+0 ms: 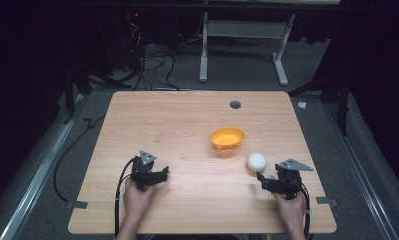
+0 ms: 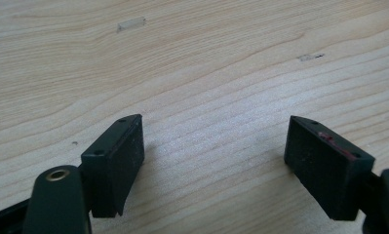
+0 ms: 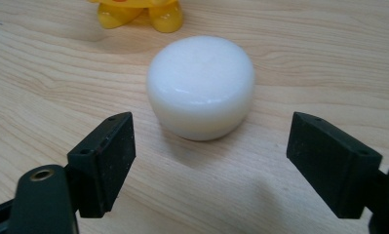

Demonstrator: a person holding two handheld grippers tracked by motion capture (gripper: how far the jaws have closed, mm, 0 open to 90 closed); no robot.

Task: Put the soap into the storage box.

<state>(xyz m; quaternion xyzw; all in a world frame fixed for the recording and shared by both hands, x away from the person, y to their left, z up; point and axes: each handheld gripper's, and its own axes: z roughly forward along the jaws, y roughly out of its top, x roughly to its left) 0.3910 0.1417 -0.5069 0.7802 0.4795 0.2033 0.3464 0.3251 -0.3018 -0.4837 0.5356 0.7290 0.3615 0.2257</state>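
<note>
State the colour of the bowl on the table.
The small perforated plastic bowl is orange-yellow, clearest in the high view.

Wooden table (light grain): orange bowl, white puck.

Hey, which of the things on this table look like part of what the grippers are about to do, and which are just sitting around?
Likely in play:
- white round object, just ahead of the right gripper and its open jaws
- orange bowl, right behind it

Just lying about:
- left gripper, jaws open over bare table
- dark round hole near the table's far edge
</note>
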